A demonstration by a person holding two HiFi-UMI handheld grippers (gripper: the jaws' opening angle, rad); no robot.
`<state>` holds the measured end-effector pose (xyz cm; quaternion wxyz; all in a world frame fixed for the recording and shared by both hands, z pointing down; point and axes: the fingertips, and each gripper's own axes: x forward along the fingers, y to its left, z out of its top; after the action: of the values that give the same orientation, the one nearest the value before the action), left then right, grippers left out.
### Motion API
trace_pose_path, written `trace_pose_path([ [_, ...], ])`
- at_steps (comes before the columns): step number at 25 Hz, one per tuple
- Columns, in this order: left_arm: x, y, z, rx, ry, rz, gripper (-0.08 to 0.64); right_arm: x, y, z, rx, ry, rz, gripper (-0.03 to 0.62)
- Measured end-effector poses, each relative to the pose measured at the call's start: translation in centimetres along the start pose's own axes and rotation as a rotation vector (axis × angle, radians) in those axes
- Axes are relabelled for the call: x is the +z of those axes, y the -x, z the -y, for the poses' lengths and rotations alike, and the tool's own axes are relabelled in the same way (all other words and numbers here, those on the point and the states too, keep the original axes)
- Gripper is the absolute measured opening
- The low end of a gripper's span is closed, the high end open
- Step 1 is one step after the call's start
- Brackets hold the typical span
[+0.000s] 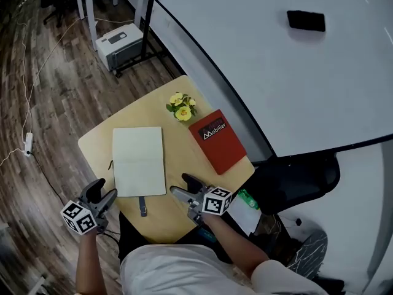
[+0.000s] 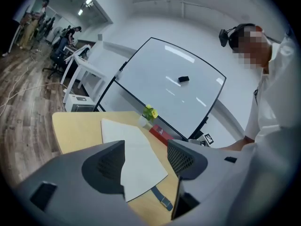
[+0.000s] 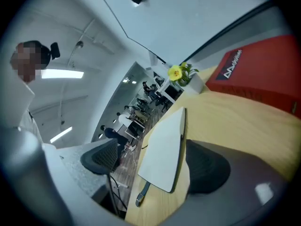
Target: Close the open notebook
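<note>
The notebook lies open with blank white pages up on the small wooden table; a dark strap sticks out from its near edge. My left gripper hangs open at the table's near left edge, apart from the notebook. My right gripper is open just right of the notebook's near right corner. The left gripper view shows the notebook between and beyond the open jaws of the left gripper. The right gripper view shows the notebook edge-on ahead of the right gripper, with nothing held.
A red book lies at the table's right side, with a small pot of yellow flowers behind it. A large whiteboard with a black eraser stands right of the table. Wooden floor, a white desk and cables lie to the left.
</note>
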<state>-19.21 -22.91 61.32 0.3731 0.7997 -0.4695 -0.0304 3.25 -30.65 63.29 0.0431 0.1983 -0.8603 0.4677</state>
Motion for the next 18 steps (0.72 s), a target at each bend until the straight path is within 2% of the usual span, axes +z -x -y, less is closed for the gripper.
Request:
trace_pose_path([
  [7,-1.9,-2.0,-3.5,-0.025,0.176,-0.077,0.270,-0.1,-1.3,2.3,0.109,-0.274,-0.026,0.460],
  [10,-2.7,-2.7,-4.7,-0.037,0.231,-0.111,0.265,-0.4,-2.3,3.0,0.121,-0.349,-0.060,0.460],
  [13,-3.7,-3.4,-5.7,-0.050,0.272,-0.164,0.265,-1.4,-3.3,3.2,0.128,-0.388,-0.145,0.460],
  [18,-5.7,-3.9,-6.6,-0.062,0.298,-0.259,0.265,-2.6,-4.3,3.5,0.099,-0.375,-0.252,0.459],
])
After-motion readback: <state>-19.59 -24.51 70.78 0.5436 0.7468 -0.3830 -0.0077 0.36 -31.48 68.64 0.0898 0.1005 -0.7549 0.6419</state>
